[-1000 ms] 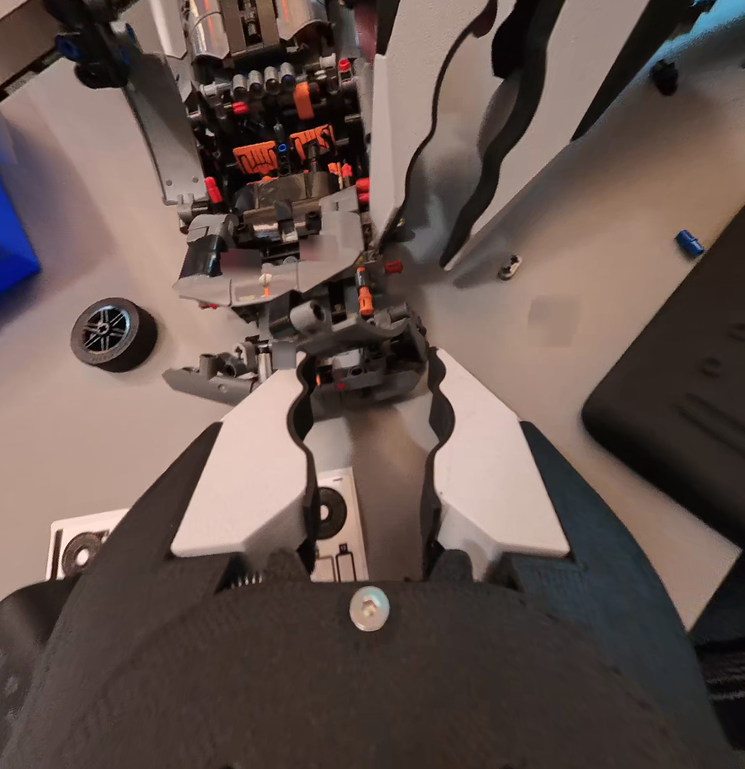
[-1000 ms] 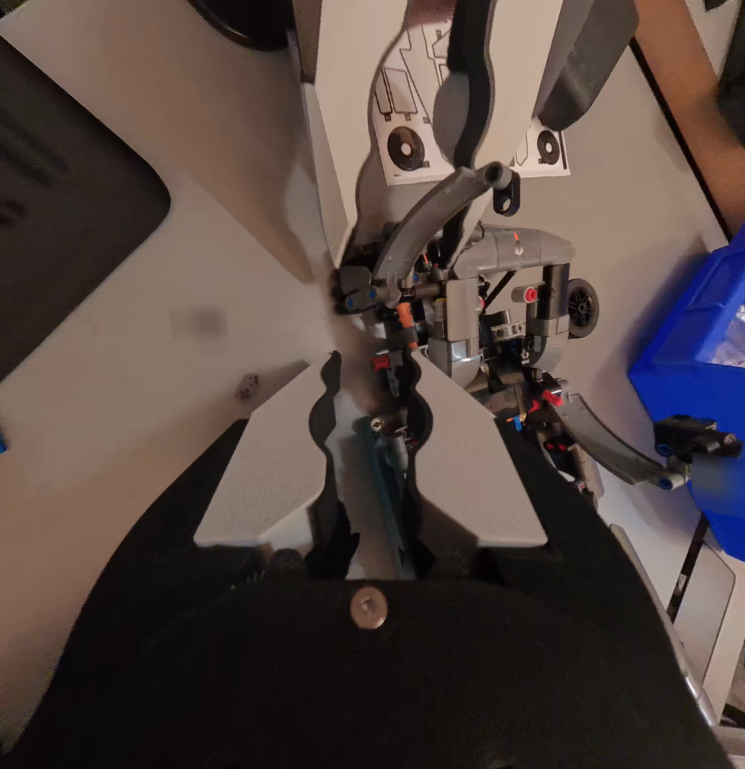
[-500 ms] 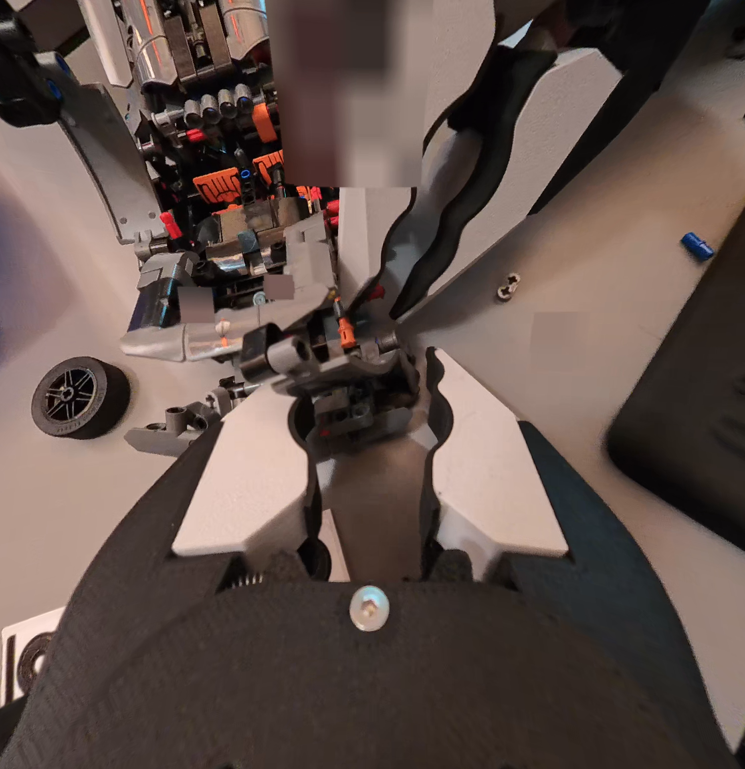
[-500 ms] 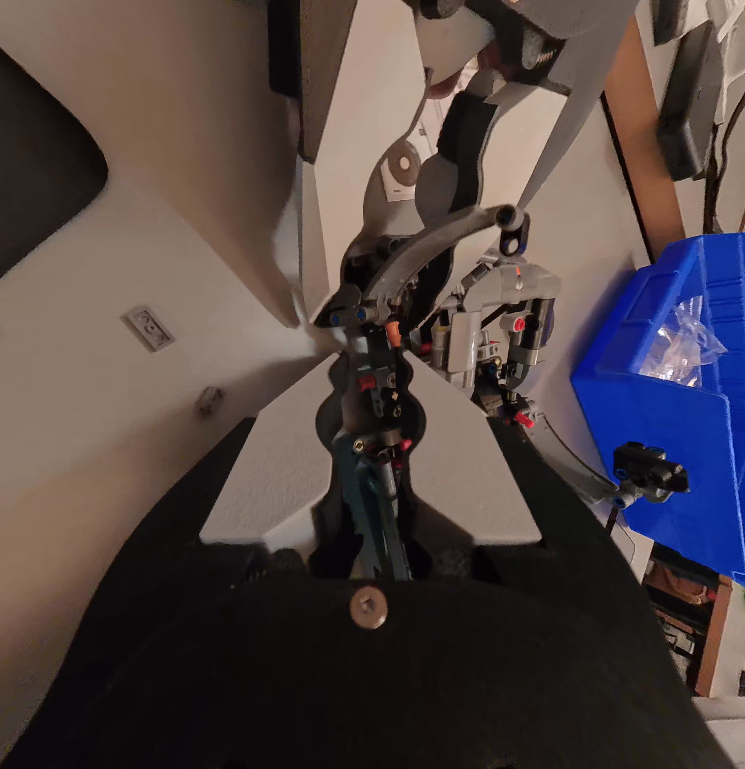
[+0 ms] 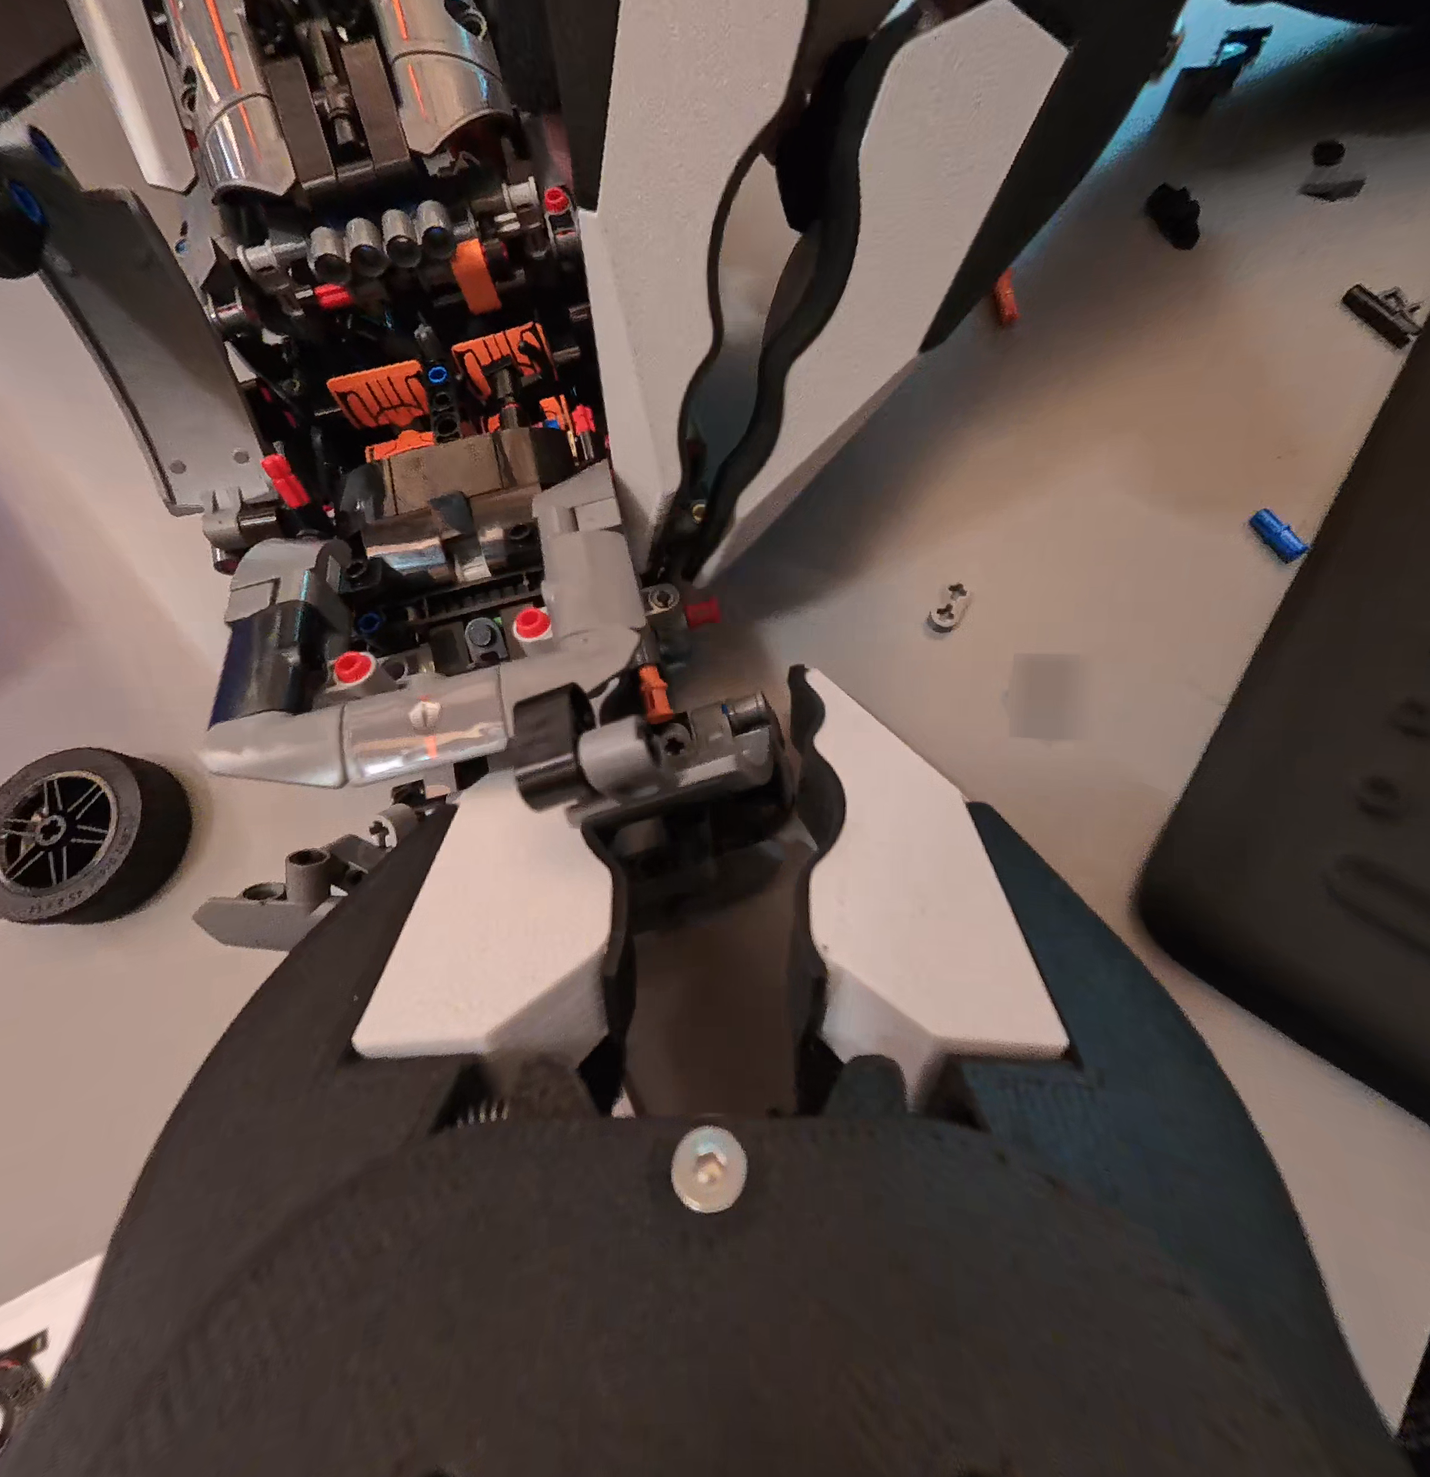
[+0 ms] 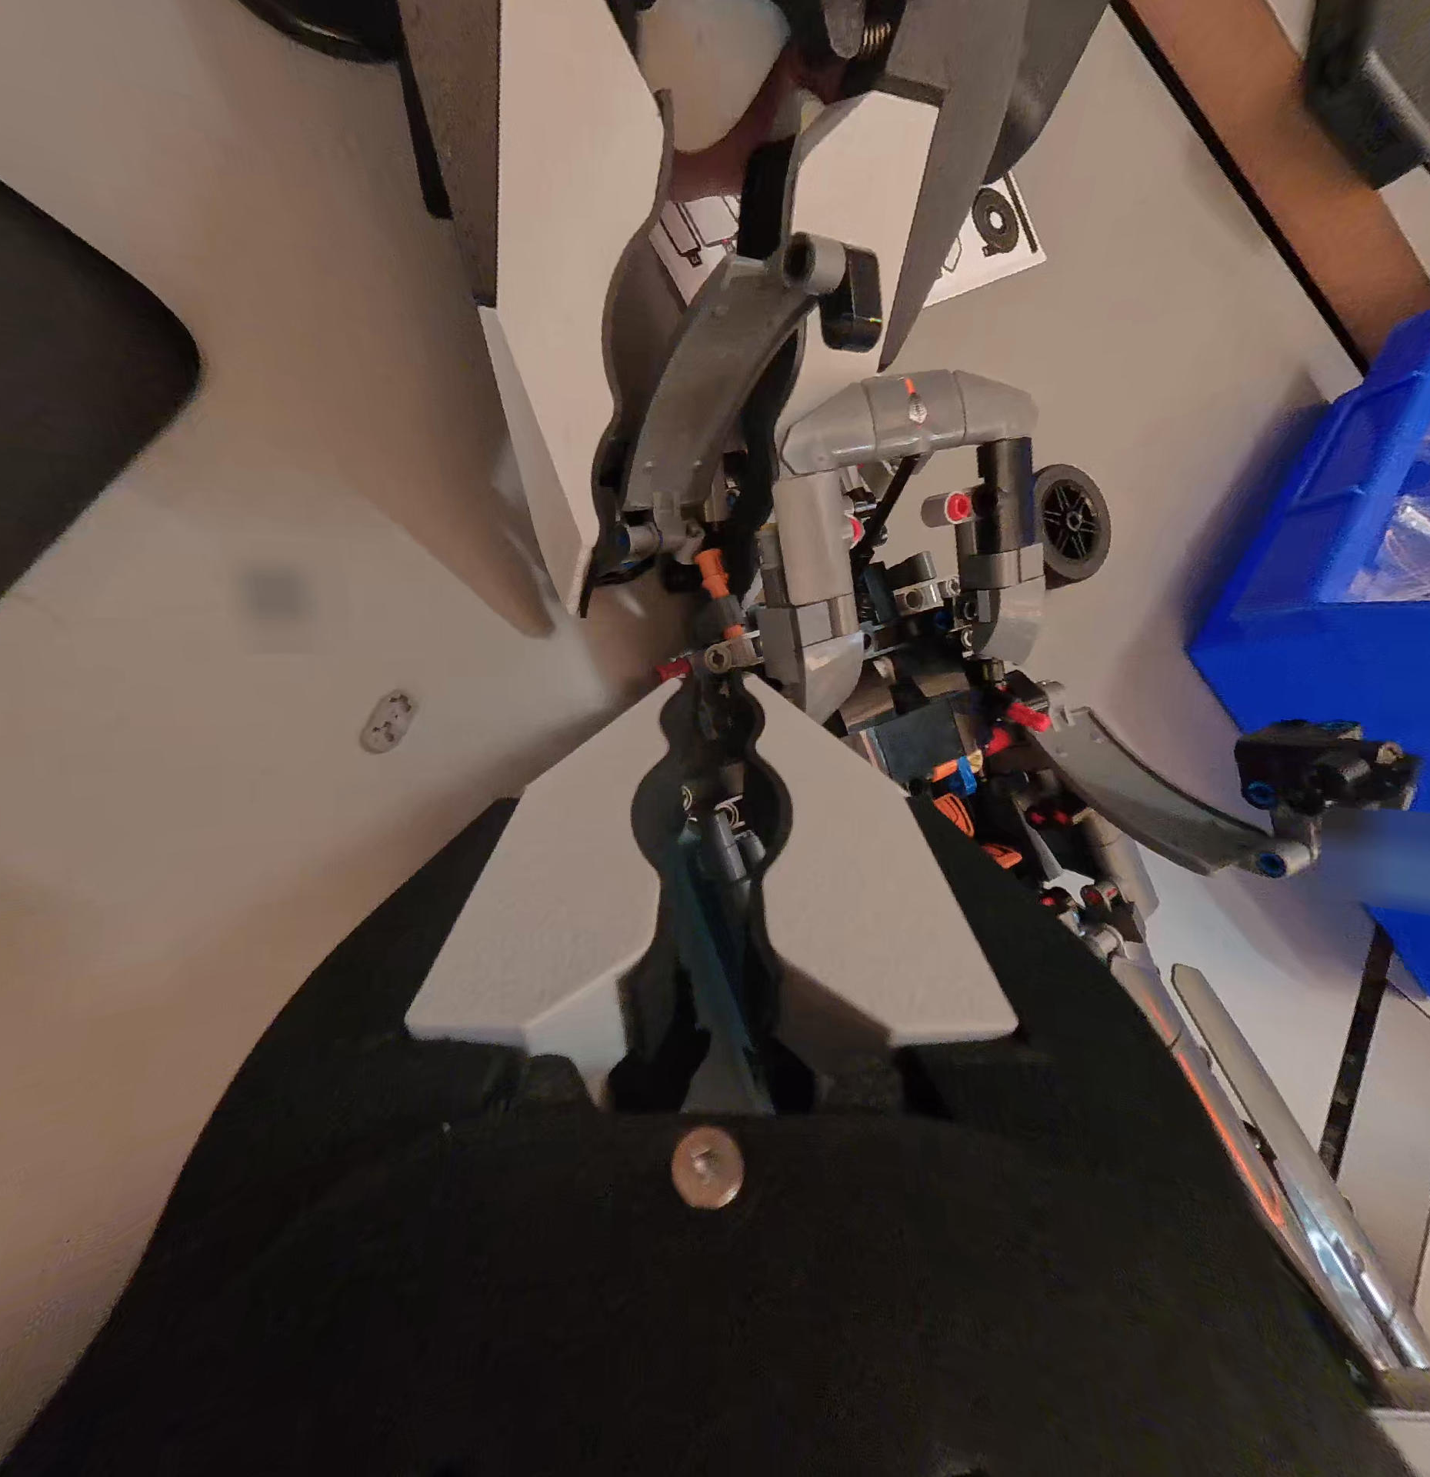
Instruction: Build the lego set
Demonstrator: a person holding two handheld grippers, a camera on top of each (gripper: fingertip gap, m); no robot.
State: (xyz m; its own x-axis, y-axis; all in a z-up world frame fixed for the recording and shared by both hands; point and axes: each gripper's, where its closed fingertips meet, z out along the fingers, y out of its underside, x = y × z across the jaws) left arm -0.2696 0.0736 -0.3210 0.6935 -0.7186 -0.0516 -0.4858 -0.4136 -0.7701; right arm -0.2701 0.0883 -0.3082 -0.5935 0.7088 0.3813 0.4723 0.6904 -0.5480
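A grey, black and orange lego car (image 5: pixel 424 511) lies on the pale table, and it also shows in the right wrist view (image 6: pixel 895 511). My left gripper (image 5: pixel 687 791) is shut on a grey curved panel (image 5: pixel 663 751) with a black connector, holding it against the car's near right corner. In the right wrist view the same panel (image 6: pixel 727 376) arches up from that corner between the left gripper's fingers (image 6: pixel 535 447). My right gripper (image 6: pixel 707 695) is shut on the car's side beam (image 6: pixel 715 871). It reaches in from the upper right in the left wrist view (image 5: pixel 687 527).
A loose black wheel (image 5: pixel 64 839) and a grey part (image 5: pixel 288 903) lie left of the car. A small grey link (image 5: pixel 949 607), a blue pin (image 5: pixel 1277 534) and dark bits lie to the right, by a black pad (image 5: pixel 1335 799). A blue bin (image 6: pixel 1335 599) and a printed sheet (image 6: pixel 991 232) are nearby. Left and right tips are no more than a few centimetres apart. The left tips stand about 5 centimeters off the small grey link (image 5: pixel 949 607). My right wrist view (image 6: pixel 393 718) looks at it from another angle.
My left gripper has carried the curved panel in toward the car's corner and turned it. My right gripper stayed shut on the side beam while the car tilted and shifted.
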